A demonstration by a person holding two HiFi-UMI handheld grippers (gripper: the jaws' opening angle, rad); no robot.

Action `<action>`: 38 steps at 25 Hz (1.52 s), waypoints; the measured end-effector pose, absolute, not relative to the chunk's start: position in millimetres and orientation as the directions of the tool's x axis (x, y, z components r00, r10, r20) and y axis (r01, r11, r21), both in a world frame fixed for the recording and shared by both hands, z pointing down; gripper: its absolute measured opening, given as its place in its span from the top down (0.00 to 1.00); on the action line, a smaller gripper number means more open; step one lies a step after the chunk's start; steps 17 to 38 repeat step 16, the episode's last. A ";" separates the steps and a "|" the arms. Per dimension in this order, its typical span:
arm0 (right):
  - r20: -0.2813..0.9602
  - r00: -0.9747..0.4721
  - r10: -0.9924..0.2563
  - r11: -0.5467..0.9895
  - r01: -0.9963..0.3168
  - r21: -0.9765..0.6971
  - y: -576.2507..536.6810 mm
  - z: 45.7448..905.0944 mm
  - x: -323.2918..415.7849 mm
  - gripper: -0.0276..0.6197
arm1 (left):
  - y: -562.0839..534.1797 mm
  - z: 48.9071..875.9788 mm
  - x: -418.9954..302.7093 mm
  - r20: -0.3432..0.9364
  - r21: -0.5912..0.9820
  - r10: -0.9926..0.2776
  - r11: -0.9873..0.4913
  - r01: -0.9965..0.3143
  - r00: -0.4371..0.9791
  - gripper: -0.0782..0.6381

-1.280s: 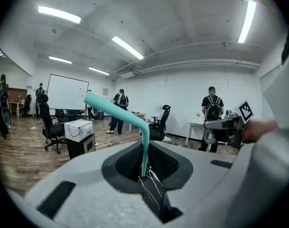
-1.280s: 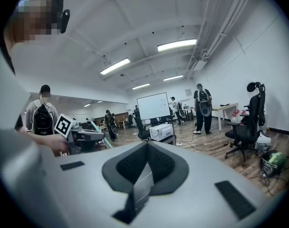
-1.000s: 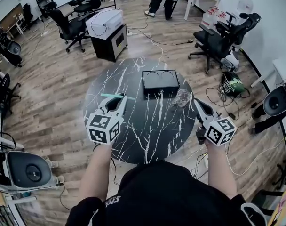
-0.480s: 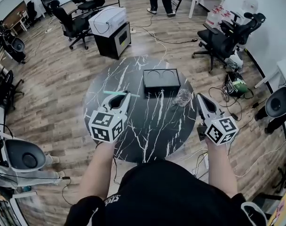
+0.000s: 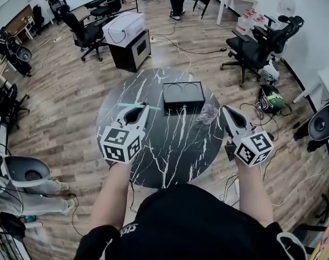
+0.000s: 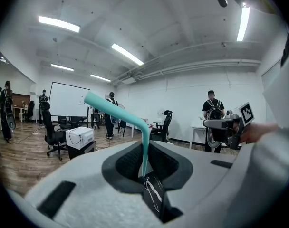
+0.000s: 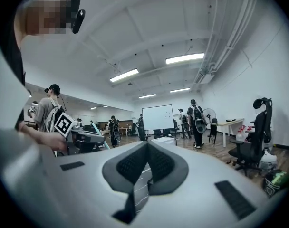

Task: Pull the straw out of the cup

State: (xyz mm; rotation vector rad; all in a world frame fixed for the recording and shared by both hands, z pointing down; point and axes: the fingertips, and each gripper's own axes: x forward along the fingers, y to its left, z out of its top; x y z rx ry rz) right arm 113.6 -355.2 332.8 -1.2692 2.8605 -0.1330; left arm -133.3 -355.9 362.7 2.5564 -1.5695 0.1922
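My left gripper (image 5: 144, 108) is pinched on the teal straw (image 5: 129, 105), which is out of the cup (image 5: 209, 112), its long part running crosswise out to the left. The cup stands well apart, just beside my closed, empty right gripper (image 5: 225, 110). Beneath is a round black marble table (image 5: 170, 156) in a wood-floored office.

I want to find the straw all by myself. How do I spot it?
Find the big round black marble table. Over its left side, the left tongs pinch the straw. It is the only bright teal thing there, thin and bent like an elbow, unlike the clear cup and the black tray.
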 end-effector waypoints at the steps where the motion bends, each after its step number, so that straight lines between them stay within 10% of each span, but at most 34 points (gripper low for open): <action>1: 0.027 -0.670 -0.742 0.666 -0.741 -0.084 -354.4 333.7 115.5 0.95 | -355.1 362.2 -132.5 0.179 0.048 -0.876 -0.448 -0.893 0.449 0.83; 38: 0.023 -0.663 -0.749 0.657 -0.746 -0.104 -349.6 339.6 134.5 0.96 | -345.9 363.9 -126.3 0.179 0.049 -0.886 -0.426 -0.903 0.428 0.83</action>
